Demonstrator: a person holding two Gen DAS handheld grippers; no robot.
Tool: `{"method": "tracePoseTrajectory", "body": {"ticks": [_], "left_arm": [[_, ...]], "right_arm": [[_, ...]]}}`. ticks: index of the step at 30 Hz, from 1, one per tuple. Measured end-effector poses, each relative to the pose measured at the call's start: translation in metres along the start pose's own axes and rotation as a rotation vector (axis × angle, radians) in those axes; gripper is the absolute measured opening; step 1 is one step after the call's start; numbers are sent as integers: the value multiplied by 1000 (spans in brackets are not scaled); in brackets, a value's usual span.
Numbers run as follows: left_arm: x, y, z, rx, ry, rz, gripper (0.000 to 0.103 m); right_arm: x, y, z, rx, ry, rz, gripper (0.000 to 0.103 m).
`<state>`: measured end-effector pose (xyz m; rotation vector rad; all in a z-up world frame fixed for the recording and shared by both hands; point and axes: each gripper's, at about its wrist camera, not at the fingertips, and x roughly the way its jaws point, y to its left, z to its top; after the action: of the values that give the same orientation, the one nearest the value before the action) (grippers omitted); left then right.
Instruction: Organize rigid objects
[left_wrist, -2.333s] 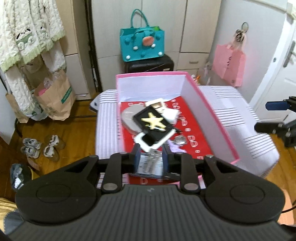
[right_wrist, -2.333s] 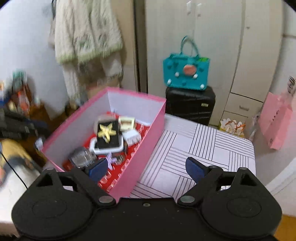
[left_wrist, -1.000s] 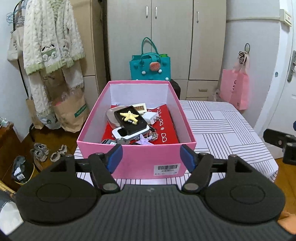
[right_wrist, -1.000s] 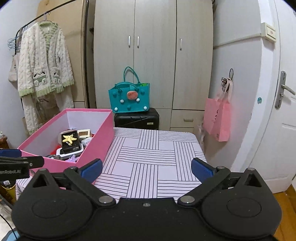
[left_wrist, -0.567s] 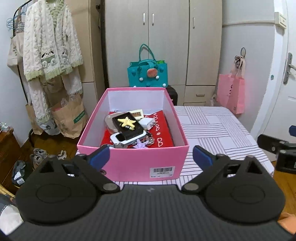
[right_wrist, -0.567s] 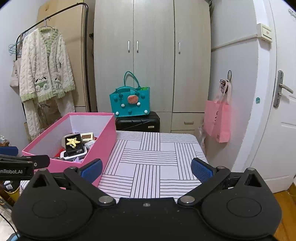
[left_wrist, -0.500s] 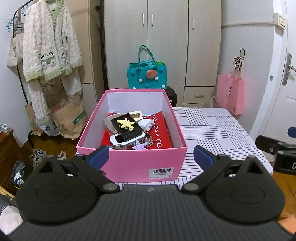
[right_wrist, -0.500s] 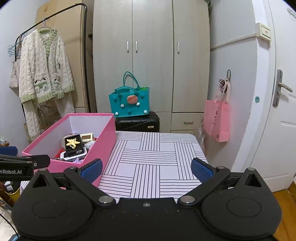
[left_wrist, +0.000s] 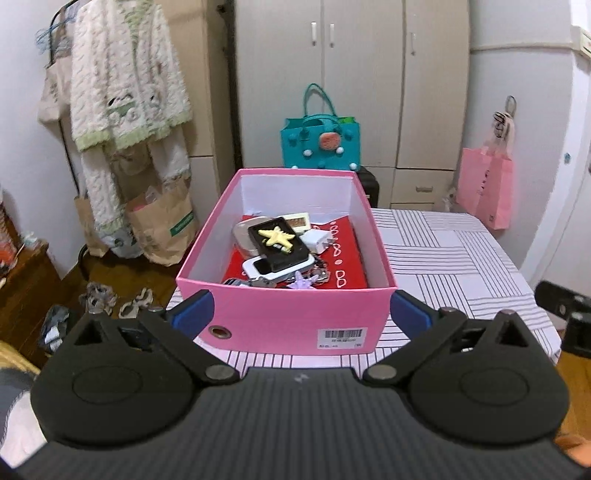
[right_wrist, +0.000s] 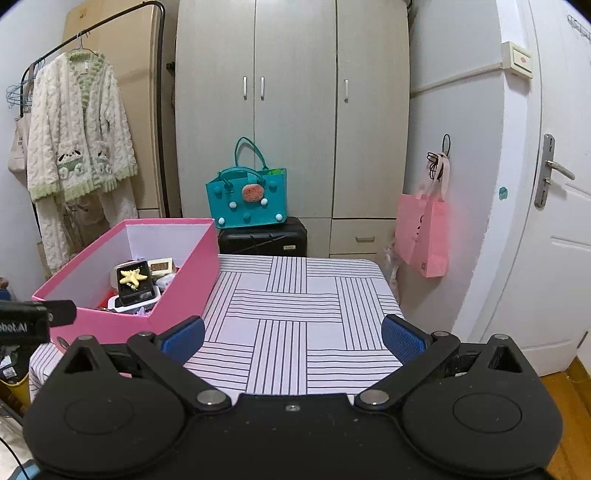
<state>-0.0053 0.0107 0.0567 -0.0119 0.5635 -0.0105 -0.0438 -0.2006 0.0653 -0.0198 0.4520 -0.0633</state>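
Note:
A pink box (left_wrist: 280, 321) stands on the striped table (left_wrist: 454, 258). It holds a black case with a yellow starfish (left_wrist: 277, 236), a white charger (left_wrist: 319, 240), a white phone, keys and a purple star clip (left_wrist: 303, 282). My left gripper (left_wrist: 301, 319) is open and empty, held back in front of the box's near wall. My right gripper (right_wrist: 293, 338) is open and empty over the table's near edge, right of the box (right_wrist: 184, 291). The starfish case also shows in the right wrist view (right_wrist: 133, 277).
A teal bag (right_wrist: 247, 201) sits on a black suitcase (right_wrist: 262, 238) before the wardrobe. A pink bag (right_wrist: 424, 236) hangs on the right wall by the door. A robe (left_wrist: 125, 99) hangs at left above paper bags and shoes on the floor.
My left gripper let go of a small metal object into the box, opened wide and pulled back. My right gripper also drew back from the box. In the last half second little has moved.

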Motion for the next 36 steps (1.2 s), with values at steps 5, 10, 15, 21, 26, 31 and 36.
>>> {"method": "tracePoseTrajectory", "body": {"ticks": [5,10,15,21,26,31,36], "left_arm": [[1,4,-2,4,-12,28,103],[4,3,-4,25,-25,47,103],[8,2,-7,38,-14,48,103],[7,2,-7,40,-28,73,103],[7,-1,-9,60,-32,80,103],[6,-3,-10,63,-35,69,103],[3,-4,-12,70,-46,65,103]], "right_arm": [[3,-1,-2,17,10,-3,103],[8,2,-4,13,18,-2,103],[12,4,-6,12,25,-21,103],[9,4,-6,16,14,-23,103],[5,6,-7,18,-1,-20,103],[3,8,-7,28,12,-11,103],[1,6,-7,42,3,-14,103]]}}
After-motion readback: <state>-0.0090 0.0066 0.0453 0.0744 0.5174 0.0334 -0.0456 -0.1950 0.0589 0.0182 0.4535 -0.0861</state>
